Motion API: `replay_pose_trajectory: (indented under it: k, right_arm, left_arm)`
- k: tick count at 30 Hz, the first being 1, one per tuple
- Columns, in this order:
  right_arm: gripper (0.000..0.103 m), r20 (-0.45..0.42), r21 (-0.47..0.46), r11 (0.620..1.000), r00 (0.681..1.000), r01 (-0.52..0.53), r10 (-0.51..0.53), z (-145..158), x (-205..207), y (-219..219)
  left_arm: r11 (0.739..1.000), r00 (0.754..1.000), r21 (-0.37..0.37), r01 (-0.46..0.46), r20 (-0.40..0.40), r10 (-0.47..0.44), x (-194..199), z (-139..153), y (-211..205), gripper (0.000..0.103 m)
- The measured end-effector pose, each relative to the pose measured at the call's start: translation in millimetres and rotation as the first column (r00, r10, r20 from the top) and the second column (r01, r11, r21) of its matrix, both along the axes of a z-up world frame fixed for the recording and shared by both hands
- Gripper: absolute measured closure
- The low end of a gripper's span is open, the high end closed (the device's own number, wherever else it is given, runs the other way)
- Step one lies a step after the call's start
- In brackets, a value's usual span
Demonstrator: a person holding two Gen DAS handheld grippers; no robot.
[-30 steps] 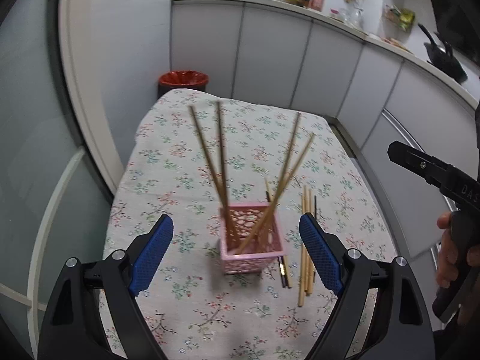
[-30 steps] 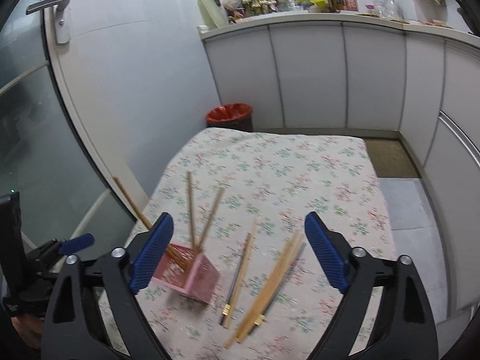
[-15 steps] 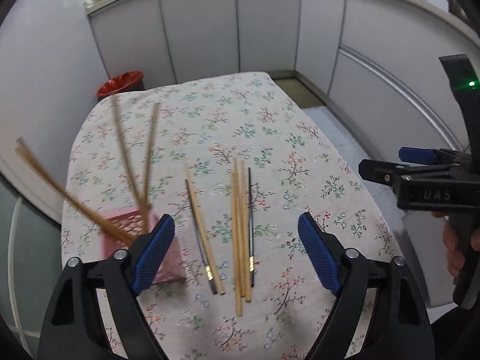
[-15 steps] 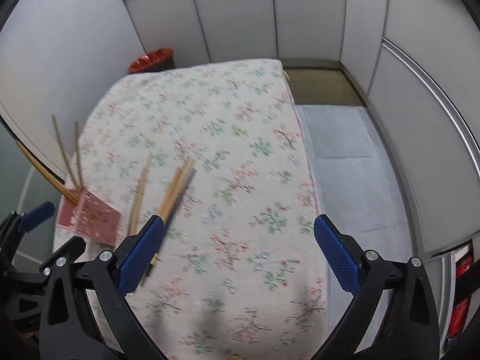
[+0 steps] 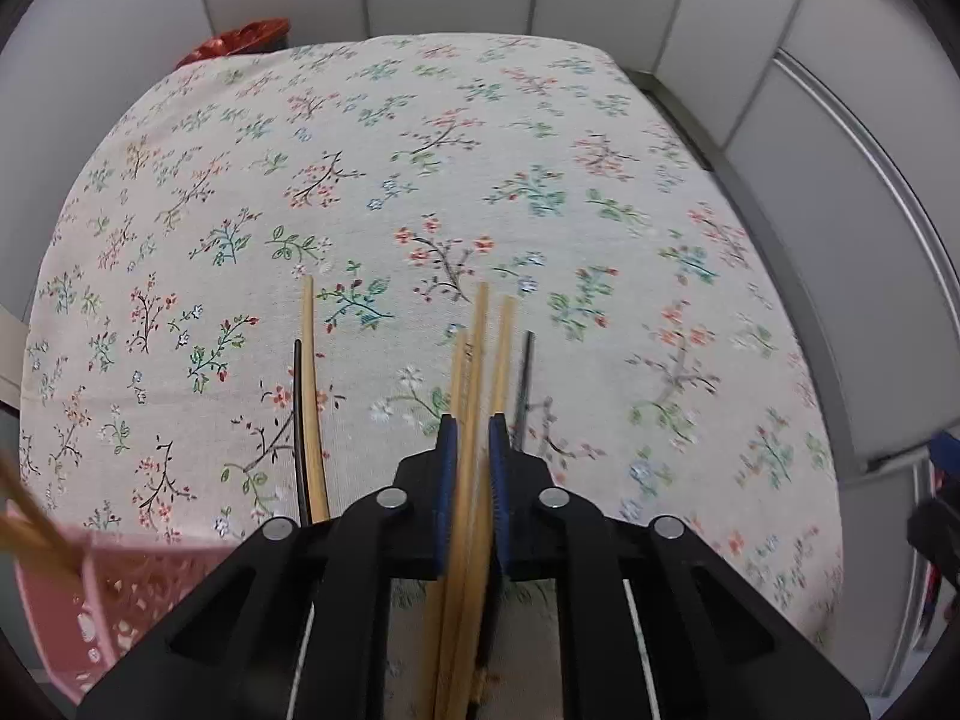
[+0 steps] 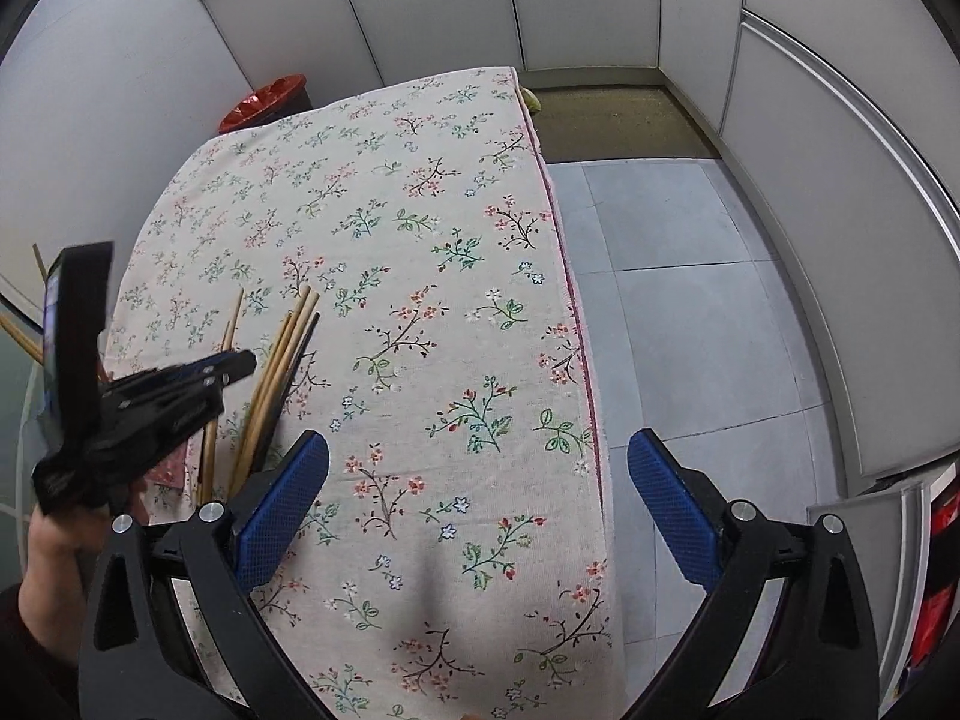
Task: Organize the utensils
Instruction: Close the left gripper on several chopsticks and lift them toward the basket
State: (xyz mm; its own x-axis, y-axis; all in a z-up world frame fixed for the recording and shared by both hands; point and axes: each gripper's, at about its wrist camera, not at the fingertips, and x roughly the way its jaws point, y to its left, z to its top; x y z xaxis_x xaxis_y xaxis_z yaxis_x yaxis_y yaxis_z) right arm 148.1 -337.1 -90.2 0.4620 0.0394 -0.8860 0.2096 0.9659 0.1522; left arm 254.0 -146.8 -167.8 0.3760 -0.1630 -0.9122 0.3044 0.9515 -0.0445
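- In the left wrist view, the left gripper [image 5: 470, 429] is seen closing on a bundle of wooden chopsticks [image 5: 480, 348]; its fingers [image 5: 445, 450] are nearly together, pads against the bundle.
- Only the right wrist view shows the right gripper [image 6: 477, 471], fingers wide apart over bare floral tabletop [image 6: 420, 252], nothing between them.
- Half a second earlier the left fingers stood wide apart above the chopsticks.
- The bundle lies lengthwise along the fingers, tips pointing away; the pink basket [image 5: 90, 606] sits at lower left.

Far half and right side of the bench [image 6: 456, 276] are bare cloth, free to pass. Near-left is crowded: loose chopsticks [image 5: 312, 396], pink basket [image 5: 120, 606] at the left edge. Cabinet wall [image 6: 840, 240] runs close beyond the floor strip on the right.
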Motion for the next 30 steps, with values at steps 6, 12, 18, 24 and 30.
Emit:
replay_pose_trajectory:
  k: [6, 12, 18, 24, 30]
  right_arm:
    - [0.007, -0.020, -0.018, 1.000, 1.000, -0.006, 0.006, -10, 4, -7]
    - [0.007, -0.024, -0.011, 1.000, 1.000, -0.004, 0.003, -12, 4, -12]
    - [0.007, -0.028, -0.006, 1.000, 1.000, -0.001, 0.001, -13, 1, -13]
    - [0.007, -0.023, -0.001, 1.000, 1.000, 0.008, -0.008, -10, -2, -18]
    - [0.007, -0.027, 0.020, 1.000, 1.000, 0.009, -0.008, -11, -3, -18]
  left_arm:
    - [1.000, 1.000, 0.005, -0.005, -0.016, 0.005, 13, -22, 0, 0.097]
    - [1.000, 1.000, 0.008, -0.013, 0.012, 0.013, 21, -21, -2, 0.098]
    - [0.999, 0.998, 0.006, -0.049, -0.030, 0.049, 25, -25, 3, 0.096]
    - [0.999, 1.000, 0.031, -0.019, -0.023, 0.019, 22, -27, 3, 0.095]
    - [1.000, 1.000, 0.009, -0.005, -0.019, 0.006, 22, -26, 4, 0.097]
